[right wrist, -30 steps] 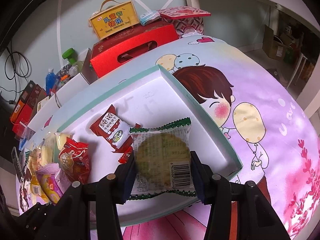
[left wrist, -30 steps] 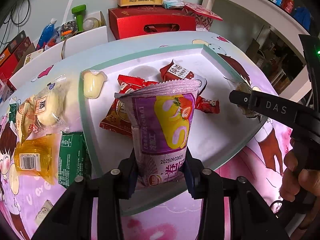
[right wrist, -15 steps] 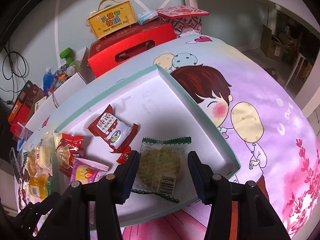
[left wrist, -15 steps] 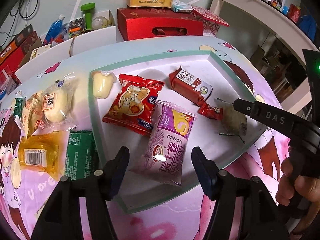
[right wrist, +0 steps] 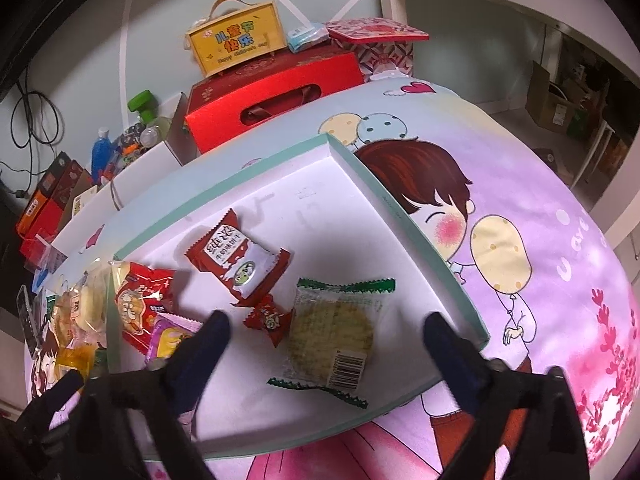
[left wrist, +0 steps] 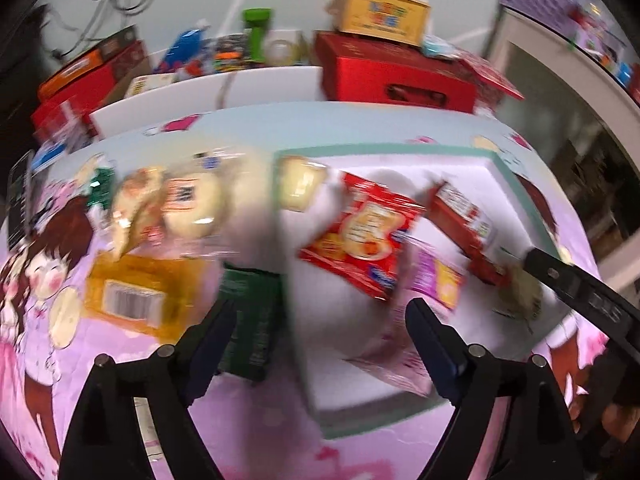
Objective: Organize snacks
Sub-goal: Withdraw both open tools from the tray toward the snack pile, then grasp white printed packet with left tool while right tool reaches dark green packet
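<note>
Right tool (right wrist: pixel 326 326): spread wide, holding nothing; biscuit packet (right wrist: pixel 334 338) lies between its fingers in the tray (right wrist: pixel 416 232).
Left tool (left wrist: pixel 320 318): wide apart, holding nothing; green packet (left wrist: pixel 256 316) just inside its left finger.

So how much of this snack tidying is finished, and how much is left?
Partly done. Already lying in the shallow white tray with the teal rim: a clear-wrapped round rice cracker, a dark red biscuit packet and a purple pouch, among others. Nothing is in hand: the left gripper and right gripper are both open. Left outside on the cloth: an orange packet, a green packet and clear-wrapped buns.
</note>
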`<state>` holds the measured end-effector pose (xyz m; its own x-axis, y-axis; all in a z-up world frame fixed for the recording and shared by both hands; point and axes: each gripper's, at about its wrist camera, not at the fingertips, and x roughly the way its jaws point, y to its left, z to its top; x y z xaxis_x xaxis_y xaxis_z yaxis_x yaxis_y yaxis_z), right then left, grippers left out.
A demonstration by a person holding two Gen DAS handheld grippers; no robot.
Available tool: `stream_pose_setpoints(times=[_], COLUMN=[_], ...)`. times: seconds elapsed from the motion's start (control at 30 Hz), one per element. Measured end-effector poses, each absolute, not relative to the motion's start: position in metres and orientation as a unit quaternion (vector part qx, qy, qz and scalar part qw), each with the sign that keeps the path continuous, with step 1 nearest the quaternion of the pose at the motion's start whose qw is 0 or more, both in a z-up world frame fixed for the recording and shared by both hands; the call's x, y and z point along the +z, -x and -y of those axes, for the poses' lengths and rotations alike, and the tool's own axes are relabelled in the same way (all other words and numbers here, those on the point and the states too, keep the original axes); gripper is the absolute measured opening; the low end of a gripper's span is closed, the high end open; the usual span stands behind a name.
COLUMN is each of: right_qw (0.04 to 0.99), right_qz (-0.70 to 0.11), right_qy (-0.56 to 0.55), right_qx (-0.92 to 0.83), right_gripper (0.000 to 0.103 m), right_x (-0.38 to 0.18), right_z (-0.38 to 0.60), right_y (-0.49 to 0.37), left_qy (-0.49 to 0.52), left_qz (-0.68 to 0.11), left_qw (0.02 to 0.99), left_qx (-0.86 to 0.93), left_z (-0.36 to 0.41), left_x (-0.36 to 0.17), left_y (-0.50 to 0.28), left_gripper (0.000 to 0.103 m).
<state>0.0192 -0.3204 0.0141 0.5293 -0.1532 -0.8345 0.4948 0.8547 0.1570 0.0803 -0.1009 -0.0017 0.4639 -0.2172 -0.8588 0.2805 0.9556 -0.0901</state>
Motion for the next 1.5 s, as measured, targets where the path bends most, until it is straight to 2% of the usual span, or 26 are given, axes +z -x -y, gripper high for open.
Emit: stream_pose_setpoints(times=[0.03,0.1,0.97,1.17,1.5], right_qw=[0.855,0.858,0.869,0.878,0.875], right_qz=[-0.445,-0.443,-0.431,-0.441,-0.465], right_qy=[-0.189,-0.181,-0.175,-0.142,-0.123], right_qx=[-0.190,-0.186,-0.168,-0.124,-0.047], right_gripper=[0.103,0.103,0.103,0.103,0.103], right_x=[0.015,0.016,0.032,0.036,0.028], right_z=[0.319,0.316,0.286,0.245,0.182], right_y=[-0.019,-0.021,-0.014,-0.019,-0.025], left_qy=[-0.029,-0.023,0.006,0.012,0.086], left_qz=[-0.497,-0.497,-0.504,-0.511,-0.540], left_qw=[0.857,0.859,0.857,0.857,0.837], left_qx=[-0.135,-0.124,-0.107,-0.061,0.011], left_z=[0.097,0.092,0.059,0.025,-0.052], left_x=[-0.003,-0.005,0.003,0.003,-0.018], left_y=[-0.082,-0.085,-0.082,-0.074,-0.061], left_gripper=[0.094,0.097,0.097,0.097,0.097])
